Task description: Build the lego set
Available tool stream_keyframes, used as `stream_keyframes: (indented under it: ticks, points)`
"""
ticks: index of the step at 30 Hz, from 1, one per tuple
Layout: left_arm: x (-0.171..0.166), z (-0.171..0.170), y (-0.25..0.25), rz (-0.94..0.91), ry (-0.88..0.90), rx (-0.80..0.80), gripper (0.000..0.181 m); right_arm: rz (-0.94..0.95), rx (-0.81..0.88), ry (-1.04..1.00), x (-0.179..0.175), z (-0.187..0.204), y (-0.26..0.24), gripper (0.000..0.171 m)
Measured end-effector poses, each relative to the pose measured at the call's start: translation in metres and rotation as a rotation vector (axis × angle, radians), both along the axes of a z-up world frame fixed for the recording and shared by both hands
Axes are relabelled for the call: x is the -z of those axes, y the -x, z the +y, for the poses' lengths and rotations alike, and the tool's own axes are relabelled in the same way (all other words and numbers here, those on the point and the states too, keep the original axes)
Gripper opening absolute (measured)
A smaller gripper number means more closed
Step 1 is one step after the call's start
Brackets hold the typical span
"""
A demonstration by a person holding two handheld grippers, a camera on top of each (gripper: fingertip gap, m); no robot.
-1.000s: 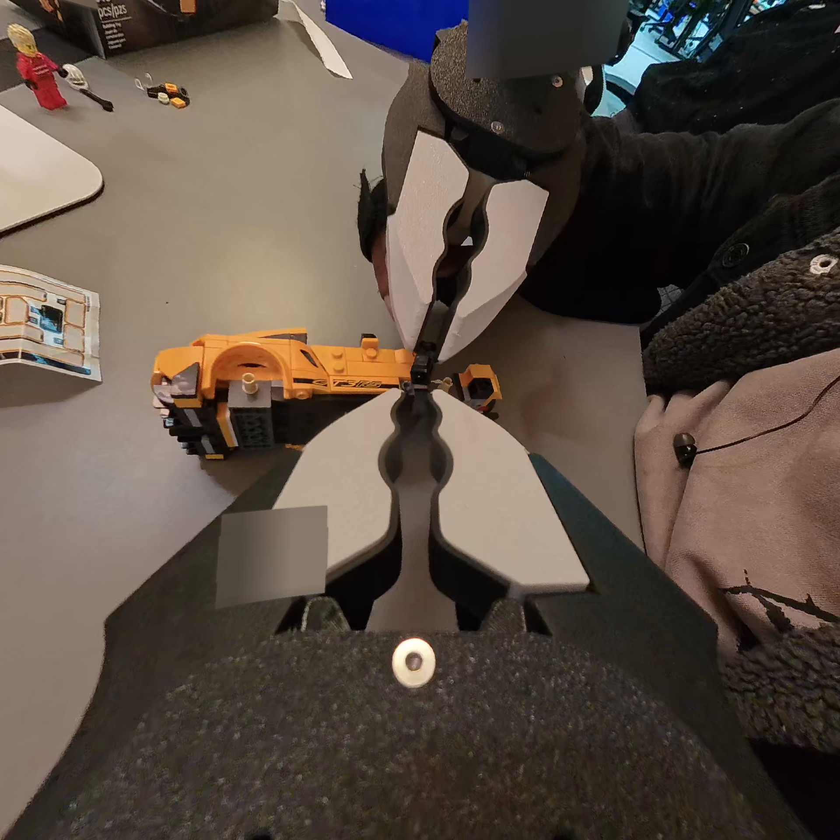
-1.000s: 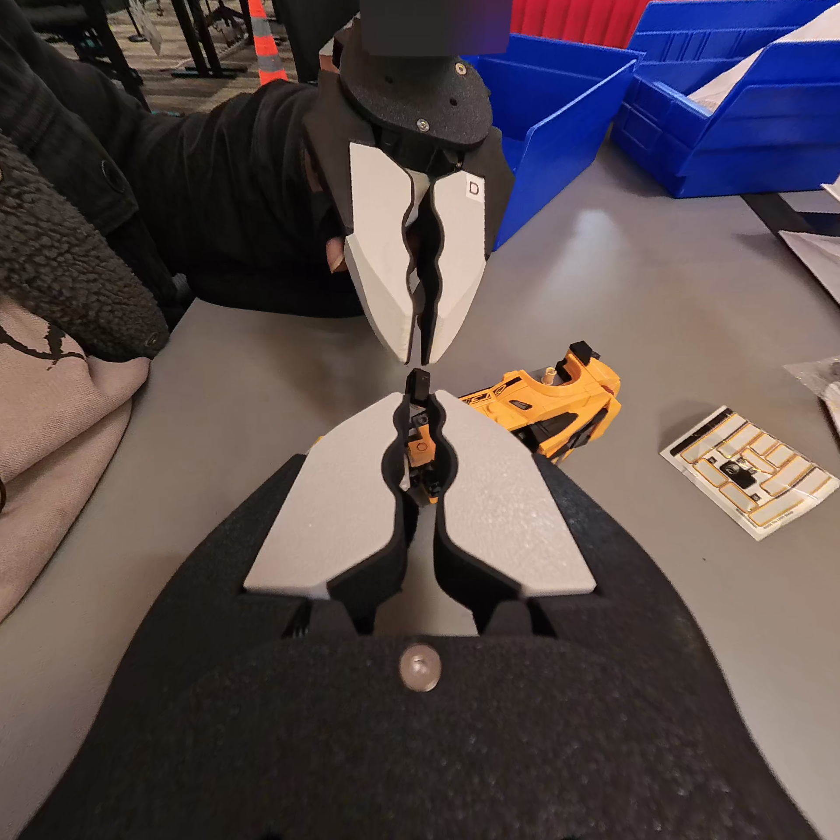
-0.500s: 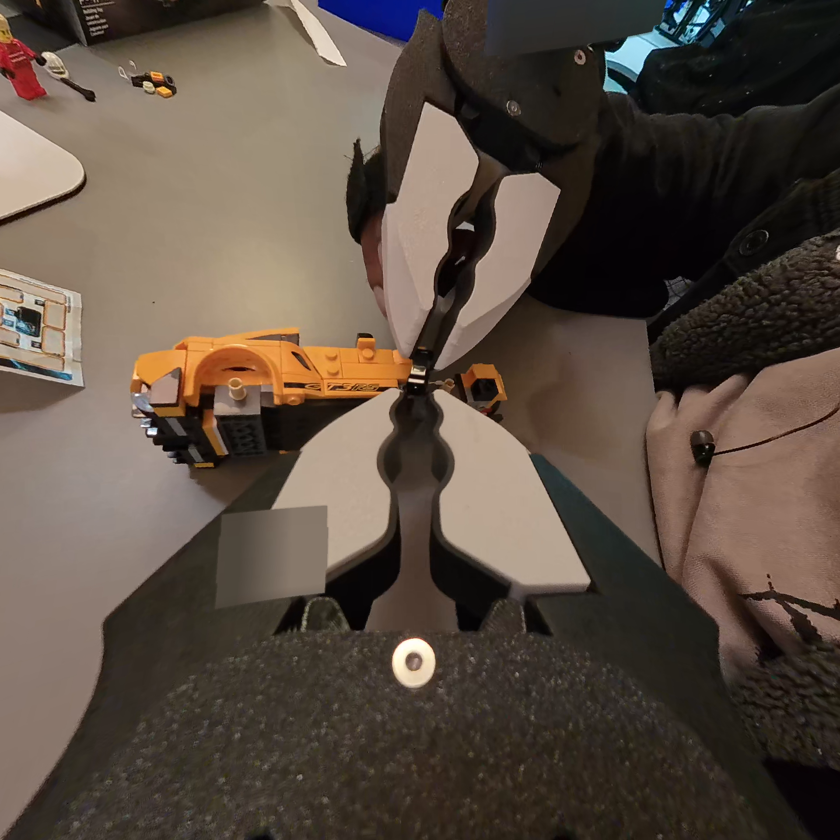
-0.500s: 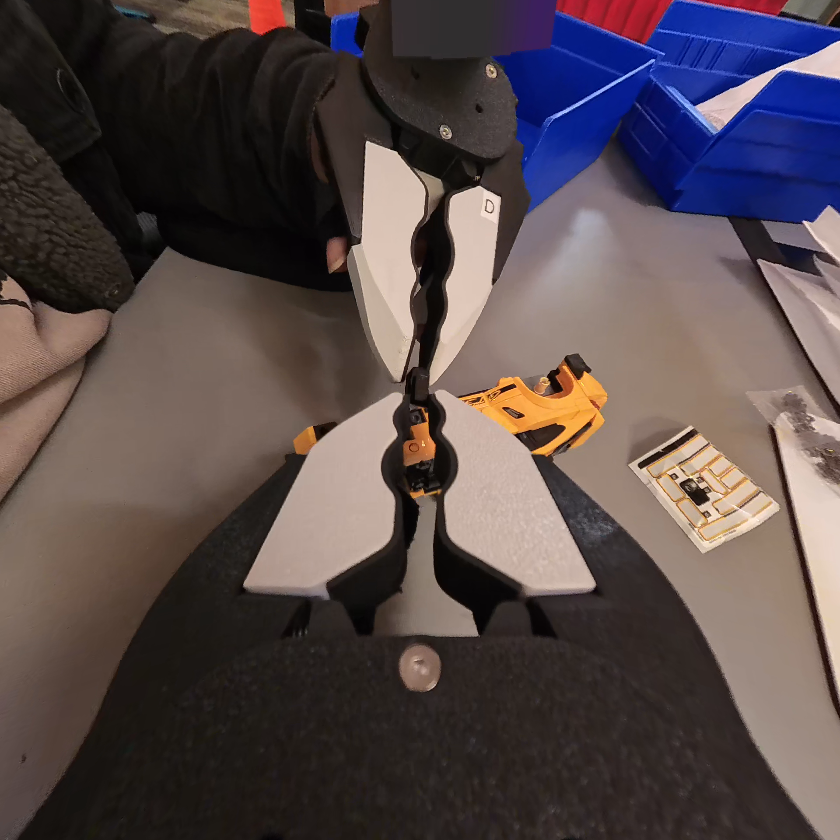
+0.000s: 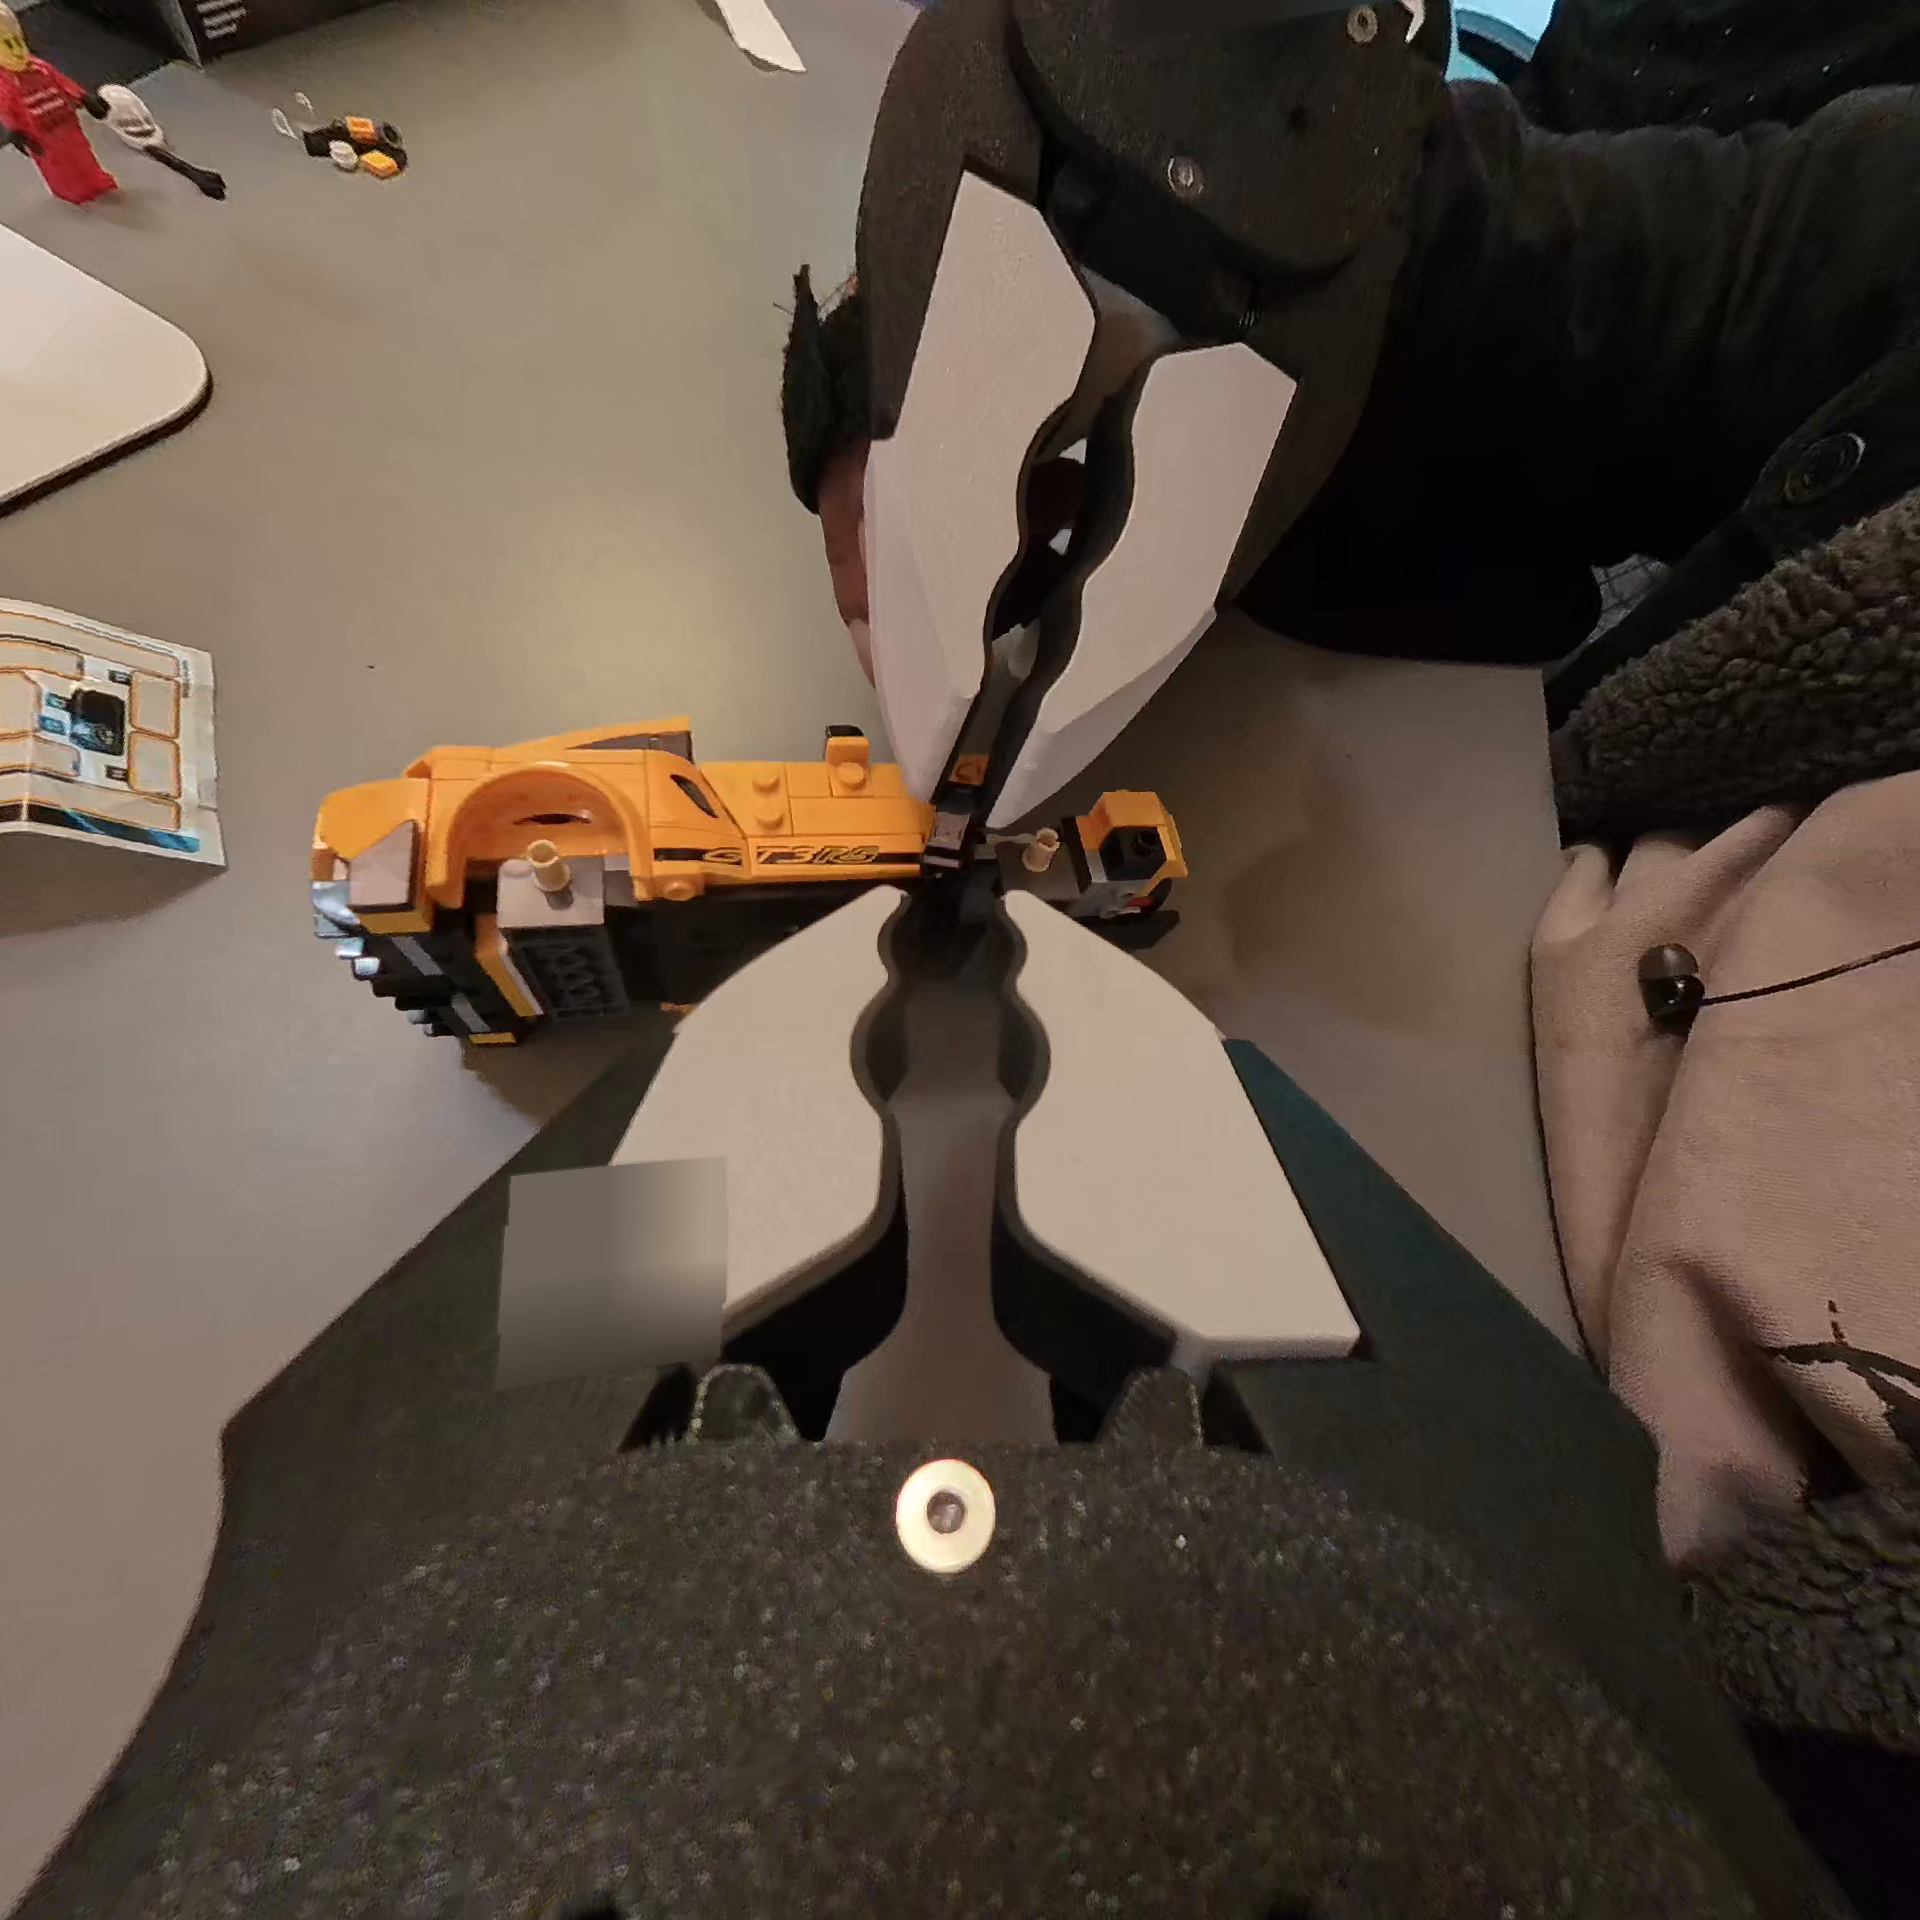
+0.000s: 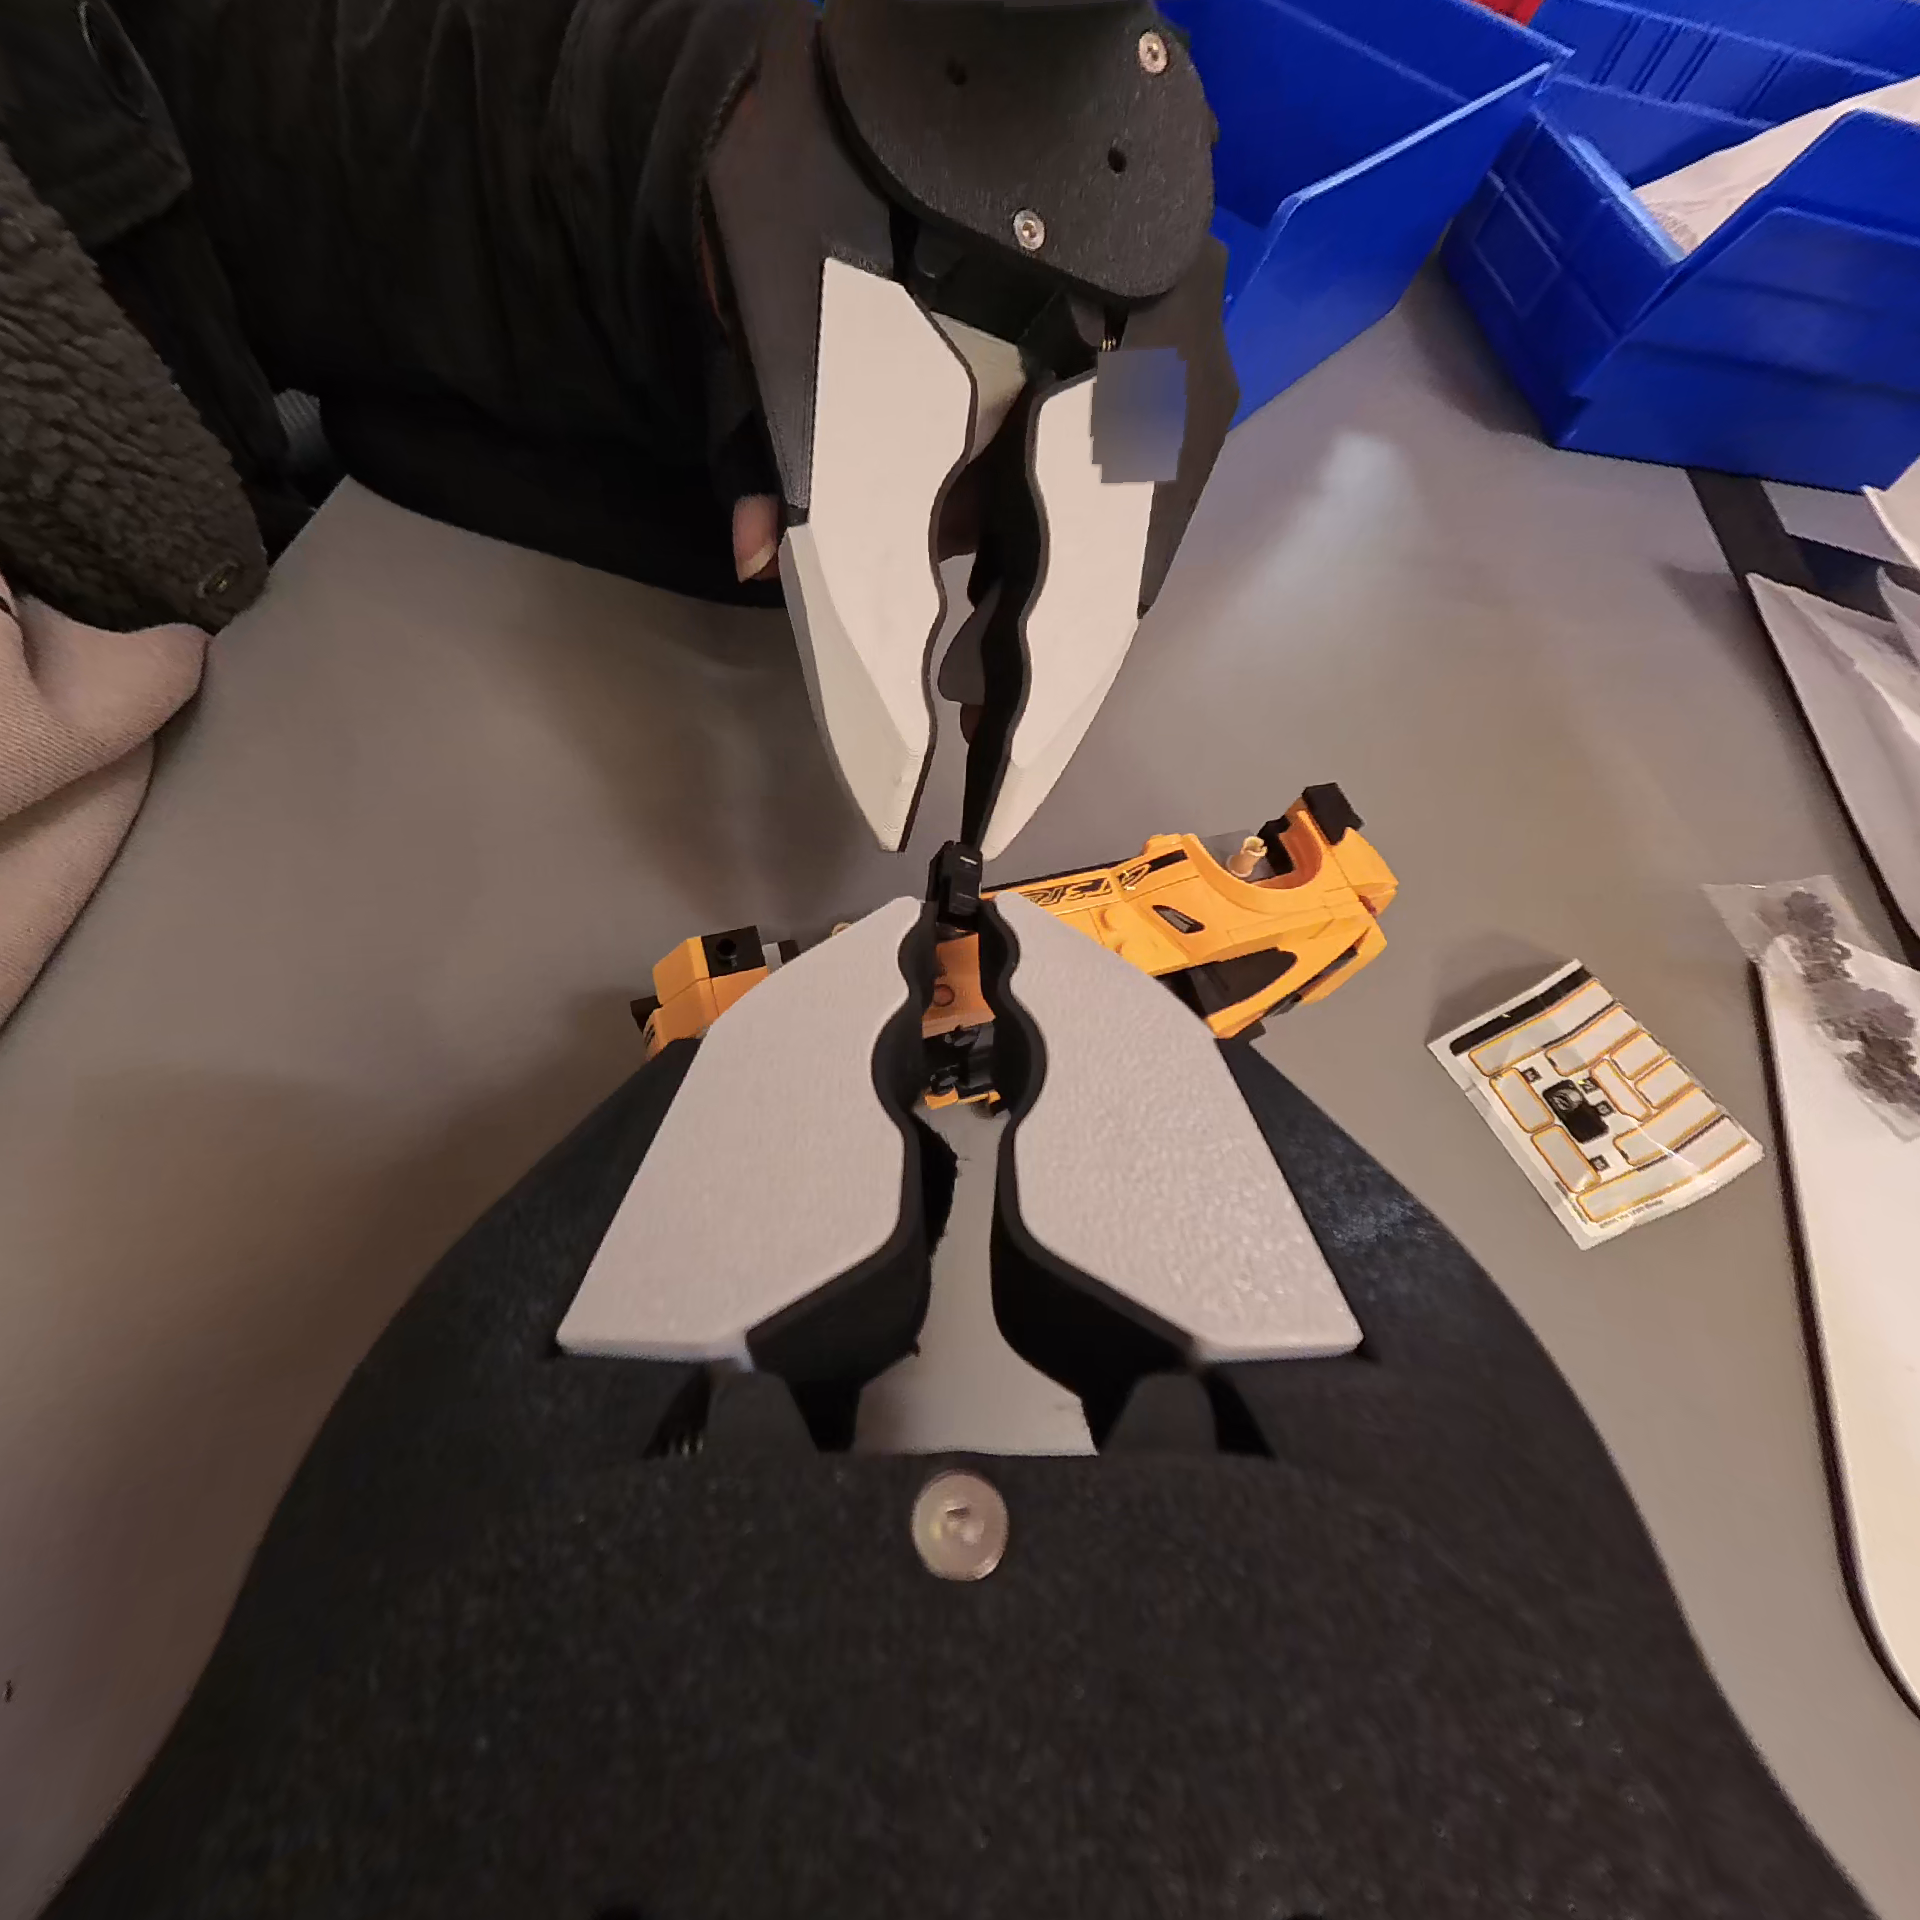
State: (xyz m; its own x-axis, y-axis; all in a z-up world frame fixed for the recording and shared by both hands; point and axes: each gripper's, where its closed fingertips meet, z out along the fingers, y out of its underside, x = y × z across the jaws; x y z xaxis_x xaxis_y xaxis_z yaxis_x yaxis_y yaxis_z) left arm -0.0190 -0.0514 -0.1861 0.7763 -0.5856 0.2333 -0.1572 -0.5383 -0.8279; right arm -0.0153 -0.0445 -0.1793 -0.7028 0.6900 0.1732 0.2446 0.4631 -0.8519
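Observation:
An orange and black Lego car (image 5: 623, 821) lies on the grey table; it also shows in the right wrist view (image 6: 1226, 914). My right gripper (image 6: 956, 920) is shut on a small orange and black Lego sub-assembly (image 6: 948, 1003), held just above the car, with a black piece (image 6: 958, 875) sticking out past its tips. My left gripper (image 5: 951, 899) is shut and comes from the opposite side. Its tips touch that black piece (image 5: 951, 842), tip to tip with the right gripper (image 5: 961, 795). I cannot tell whether the left grips the piece.
A sticker sheet (image 5: 94, 727) (image 6: 1590, 1101) lies beside the car. A red minifigure (image 5: 52, 125) and small loose parts (image 5: 358, 145) sit far left. Blue bins (image 6: 1662, 260), a parts bag (image 6: 1839, 997) and a white board (image 5: 73, 374) ring the table. A person's dark sleeves and jacket (image 5: 1714, 1039) are close. Only a small space, under 4 cm, lies between the two pairs of fingers. The red minifigure (image 5: 52, 125) is about 35 cm from both grippers' fingertips.
The two grippers have closed the gap: the left tips, apart from the black piece a second ago, now touch it. Both have moved nearer over the car.

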Motion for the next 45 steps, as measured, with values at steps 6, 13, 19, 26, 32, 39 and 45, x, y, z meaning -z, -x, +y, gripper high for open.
stream_keyframes:
  ticks: [6,13,19,26,32,39,45]
  points:
    - [0.0038,0.0004,-0.003,0.023,-0.001,0.013,0.012,-0.002,-0.012,-0.029,0.003,-0.0016,-0.0008,0.007]
    - [0.0048,0.0004,-0.0032,0.037,-0.007,0.016,0.008,0.001,-0.02,-0.04,0.0027,-0.0032,-0.002,0.007]
    - [0.0053,0.0009,-0.0032,0.037,-0.008,0.015,0.009,0.002,-0.033,-0.051,0.0031,-0.0046,-0.0036,0.007]
    - [0.0048,0.0011,-0.0066,0.034,-0.018,0.028,0.007,0.009,-0.037,-0.057,0.0019,-0.0053,-0.0041,0.007]
    - [0.0042,0.0027,-0.0051,0.035,-0.021,0.01,0.007,0.015,-0.022,-0.059,0.001,-0.0036,-0.0023,0.007]
    - [0.003,0.0044,-0.0037,0.042,-0.022,-0.012,0.007,0.013,-0.001,-0.066,0.0011,-0.0007,-0.0008,0.008]
    - [0.0047,0.0042,-0.002,0.066,-0.019,-0.021,0.007,0.011,0.01,-0.059,-0.0001,0.0012,-0.0006,0.009]
